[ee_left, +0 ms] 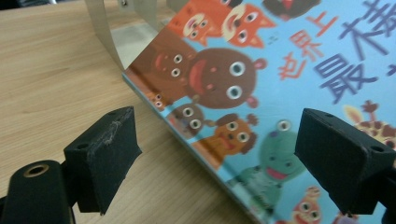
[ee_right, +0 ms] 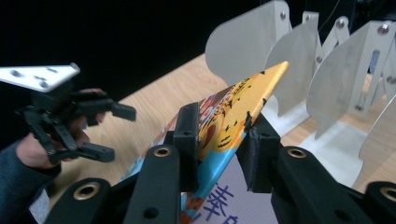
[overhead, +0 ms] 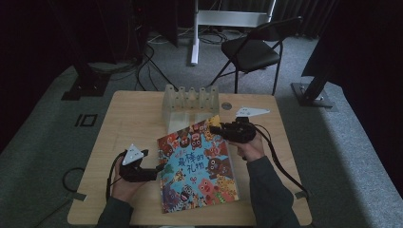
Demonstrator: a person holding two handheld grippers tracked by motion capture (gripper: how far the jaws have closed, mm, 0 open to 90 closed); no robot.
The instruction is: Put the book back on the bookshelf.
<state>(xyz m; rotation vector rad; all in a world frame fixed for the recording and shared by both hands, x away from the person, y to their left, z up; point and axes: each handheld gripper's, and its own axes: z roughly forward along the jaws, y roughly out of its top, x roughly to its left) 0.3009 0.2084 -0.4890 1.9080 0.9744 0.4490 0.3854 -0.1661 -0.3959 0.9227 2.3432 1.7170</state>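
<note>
Dark curtains and a folding chair (overhead: 252, 50) stand behind the wooden table (overhead: 128, 114), where a picture book (overhead: 197, 164) lies with its long axis running from the person toward the white divider rack (overhead: 190, 102) at the far edge. The right claw (ee_right: 219, 140) is pinched onto the book's far corner and has that corner tilted up off the table, just short of the rack's slots. The left claw (ee_left: 224, 154) stands wide open at the book's near-left edge, gripping nothing, one pad over the cover and one over bare wood. So the right hand is the nearer to the rack. Which slot the book lines up with is hard to tell, and the book's underside is hidden.
</note>
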